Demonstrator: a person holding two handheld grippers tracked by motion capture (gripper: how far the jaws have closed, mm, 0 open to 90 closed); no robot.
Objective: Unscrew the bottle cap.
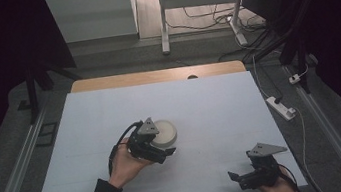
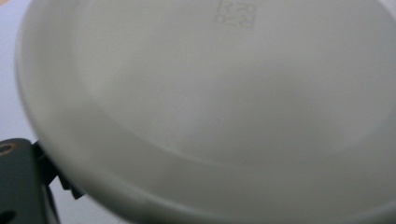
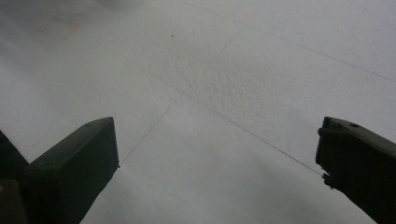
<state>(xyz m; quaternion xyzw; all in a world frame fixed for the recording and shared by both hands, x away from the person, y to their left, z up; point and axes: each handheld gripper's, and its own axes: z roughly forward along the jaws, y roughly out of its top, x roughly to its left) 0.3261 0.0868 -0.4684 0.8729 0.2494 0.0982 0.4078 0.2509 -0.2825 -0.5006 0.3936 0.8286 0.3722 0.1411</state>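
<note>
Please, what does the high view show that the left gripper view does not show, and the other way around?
High view alone: the whole white table, both hands, the right gripper with its jaws apart over bare table, a desk and cables on the floor behind. Left gripper view alone: a faint square mark moulded on the round white container, seen close and blurred. Both share the container and the left gripper at it.

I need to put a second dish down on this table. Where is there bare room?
The white sheet is bare across its far half and the whole left side. It is also bare between the white round dish and the right tool. It is crowded only around the left tool at the dish.
</note>
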